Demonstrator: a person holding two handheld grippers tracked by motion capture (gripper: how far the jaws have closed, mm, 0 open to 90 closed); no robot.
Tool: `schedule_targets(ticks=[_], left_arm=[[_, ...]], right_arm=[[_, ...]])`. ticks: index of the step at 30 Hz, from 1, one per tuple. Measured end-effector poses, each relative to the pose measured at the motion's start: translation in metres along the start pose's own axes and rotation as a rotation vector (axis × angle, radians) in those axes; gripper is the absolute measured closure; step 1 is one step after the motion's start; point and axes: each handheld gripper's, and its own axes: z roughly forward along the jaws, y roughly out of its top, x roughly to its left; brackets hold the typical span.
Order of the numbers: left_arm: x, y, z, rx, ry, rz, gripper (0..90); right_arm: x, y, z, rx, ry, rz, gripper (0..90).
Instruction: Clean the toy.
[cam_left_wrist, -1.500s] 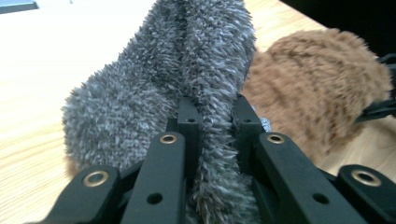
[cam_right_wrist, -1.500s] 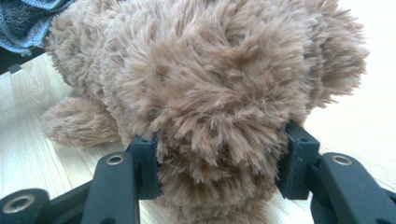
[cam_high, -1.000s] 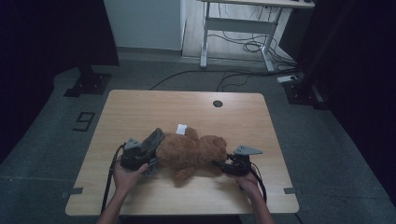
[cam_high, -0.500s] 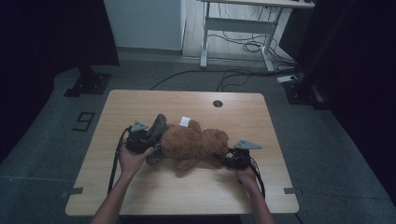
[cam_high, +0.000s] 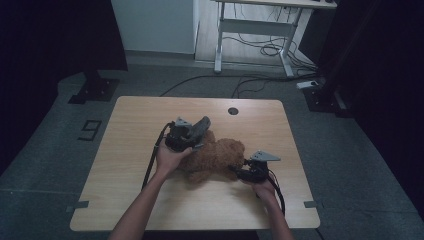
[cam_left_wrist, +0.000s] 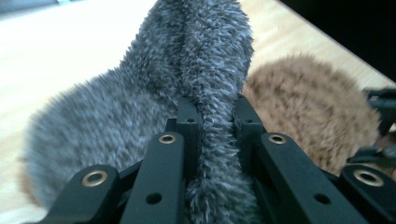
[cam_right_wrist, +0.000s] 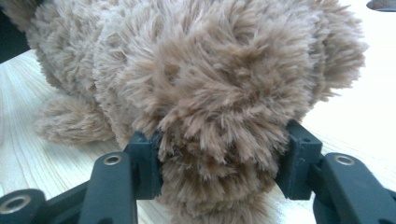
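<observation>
A brown plush toy (cam_high: 215, 157) lies on the wooden table (cam_high: 140, 115) near its middle. A grey furry piece (cam_high: 201, 125) sticks up at the toy's far left end. My left gripper (cam_high: 192, 134) is raised a little above the table and shut on that grey fur (cam_left_wrist: 196, 51), which runs between its jaws (cam_left_wrist: 216, 116); the brown plush (cam_left_wrist: 303, 112) lies behind it. My right gripper (cam_high: 239, 172) rests low at the toy's near right side. A thick tuft of the brown plush (cam_right_wrist: 201, 70) sits pressed between its jaws (cam_right_wrist: 219, 163), which have just been opening slightly.
A round cable hole (cam_high: 233, 110) sits near the table's far edge. Beyond the table are a white desk frame (cam_high: 260, 30) with cables on the floor, and a black stand base (cam_high: 95, 90) at the far left. The right gripper's tip (cam_left_wrist: 380, 107) shows in the left gripper view.
My left hand has moved away from me and risen, taking the grey fur with it. The toy's left end followed and turned. The right hand has stayed put.
</observation>
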Motion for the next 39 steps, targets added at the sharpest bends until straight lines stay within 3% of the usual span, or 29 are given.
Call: schedule_targets(ticks=[2,6,10,16,19,25,29,32,35,39], left_arm=[[0.002,-0.006,-0.001,-0.014,-0.008,-0.013,77.2],[0.0,-0.02,-0.003,-0.024,-0.009,-0.001,77.8],[-0.004,-0.034,-0.006,-0.05,-0.005,0.008,78.1],[-0.015,-0.051,-0.013,-0.08,-0.008,0.032,78.3],[-0.023,-0.064,-0.02,-0.102,-0.002,0.055,78.5],[-0.036,-0.087,-0.031,-0.14,0.012,0.091,78.6],[-0.035,-0.09,-0.032,-0.146,-0.007,0.074,78.6],[-0.037,-0.091,-0.032,-0.148,-0.011,0.077,78.5],[-0.038,-0.093,-0.032,-0.149,-0.016,0.075,78.5],[-0.041,-0.094,-0.031,-0.152,-0.015,0.063,78.5]], right_arm=[[0.0,0.0,-0.001,0.003,-0.003,0.004,40.8],[0.002,0.0,-0.003,0.015,-0.015,0.02,34.4],[0.0,0.0,-0.008,0.021,-0.015,0.063,26.2],[-0.006,0.005,-0.027,-0.058,0.022,0.117,15.3],[-0.004,0.011,-0.032,-0.082,0.026,0.122,12.8],[0.008,0.017,-0.016,-0.038,0.064,0.1,4.2],[0.011,0.012,-0.005,0.015,0.106,0.083,6.5],[0.012,0.007,-0.004,0.024,0.106,0.066,16.5],[0.012,0.004,-0.005,0.029,0.087,0.052,29.1],[0.017,0.004,-0.004,0.022,0.034,-0.032,39.0]])
